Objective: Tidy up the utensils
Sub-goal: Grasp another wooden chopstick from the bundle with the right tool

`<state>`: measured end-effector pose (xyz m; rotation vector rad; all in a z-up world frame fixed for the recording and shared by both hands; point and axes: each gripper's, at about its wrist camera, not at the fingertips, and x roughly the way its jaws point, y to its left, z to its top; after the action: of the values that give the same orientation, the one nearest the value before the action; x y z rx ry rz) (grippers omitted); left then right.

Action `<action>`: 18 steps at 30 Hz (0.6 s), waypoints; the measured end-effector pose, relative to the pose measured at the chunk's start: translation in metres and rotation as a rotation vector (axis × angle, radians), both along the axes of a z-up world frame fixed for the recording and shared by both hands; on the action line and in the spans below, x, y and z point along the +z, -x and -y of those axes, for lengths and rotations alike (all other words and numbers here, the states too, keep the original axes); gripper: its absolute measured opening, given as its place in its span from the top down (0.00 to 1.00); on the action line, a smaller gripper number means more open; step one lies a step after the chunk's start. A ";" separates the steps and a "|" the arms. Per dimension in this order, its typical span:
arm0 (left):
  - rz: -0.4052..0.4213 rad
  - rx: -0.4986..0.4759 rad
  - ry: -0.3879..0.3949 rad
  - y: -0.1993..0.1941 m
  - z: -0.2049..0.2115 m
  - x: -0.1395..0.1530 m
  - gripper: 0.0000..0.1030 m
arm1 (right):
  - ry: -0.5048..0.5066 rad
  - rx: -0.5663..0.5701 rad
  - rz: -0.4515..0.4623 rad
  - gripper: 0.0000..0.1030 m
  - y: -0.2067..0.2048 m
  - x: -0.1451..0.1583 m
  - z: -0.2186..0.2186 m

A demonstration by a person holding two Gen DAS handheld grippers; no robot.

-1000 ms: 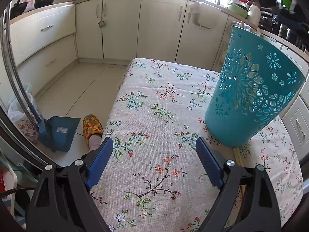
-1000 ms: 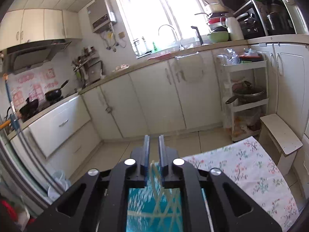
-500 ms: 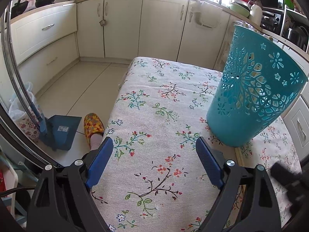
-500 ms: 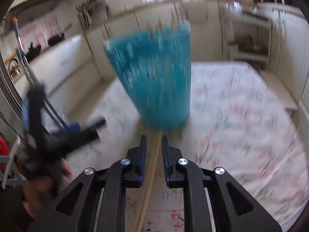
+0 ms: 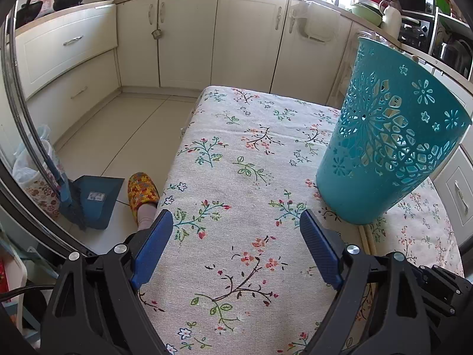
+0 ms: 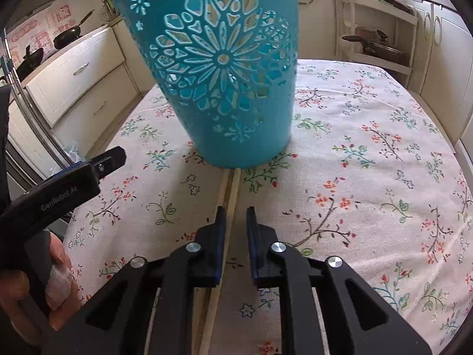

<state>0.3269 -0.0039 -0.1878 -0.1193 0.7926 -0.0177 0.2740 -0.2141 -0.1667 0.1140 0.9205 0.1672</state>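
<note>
A teal perforated basket (image 5: 384, 148) (image 6: 224, 88) stands upright on the floral tablecloth (image 5: 236, 153). Two pale wooden chopsticks (image 6: 229, 189) lie side by side on the cloth, running from the basket's base toward me and under my right gripper (image 6: 236, 210). That gripper hovers low over them, nearly shut with only a narrow slit, and its pads press on nothing. The chopsticks (image 5: 365, 239) also show in the left wrist view. My left gripper (image 5: 235, 213) stands wide open and empty above the cloth, left of the basket.
The table's left edge (image 5: 177, 159) drops to a tiled floor with a blue dustpan (image 5: 94, 198) and a person's slippered foot (image 5: 142, 189). Kitchen cabinets (image 5: 245, 35) surround the table. A shelf rack with a pan (image 6: 381, 47) stands beyond the far right corner.
My right gripper came down from above the basket to just over the chopsticks in front of it, tilting downward. It now shows at the left view's lower right. The left gripper stayed still.
</note>
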 end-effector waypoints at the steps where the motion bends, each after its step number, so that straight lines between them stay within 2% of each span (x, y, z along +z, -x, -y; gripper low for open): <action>1: 0.000 0.000 0.000 0.000 0.000 0.000 0.19 | 0.005 -0.007 -0.003 0.86 0.001 0.000 0.001; 8: -0.002 -0.002 -0.002 -0.001 0.001 0.000 0.19 | 0.018 -0.059 -0.014 0.92 0.023 0.002 0.018; 13: -0.005 -0.002 -0.007 -0.001 0.003 -0.001 0.19 | -0.067 -0.064 -0.026 0.89 0.023 0.002 0.026; 18: -0.008 0.000 -0.005 -0.002 0.002 -0.002 0.18 | -0.014 -0.017 -0.017 0.88 0.020 0.002 0.015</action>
<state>0.3285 -0.0059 -0.1899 -0.1146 0.8011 -0.0155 0.2542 -0.2286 -0.1642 0.1359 0.9351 0.1575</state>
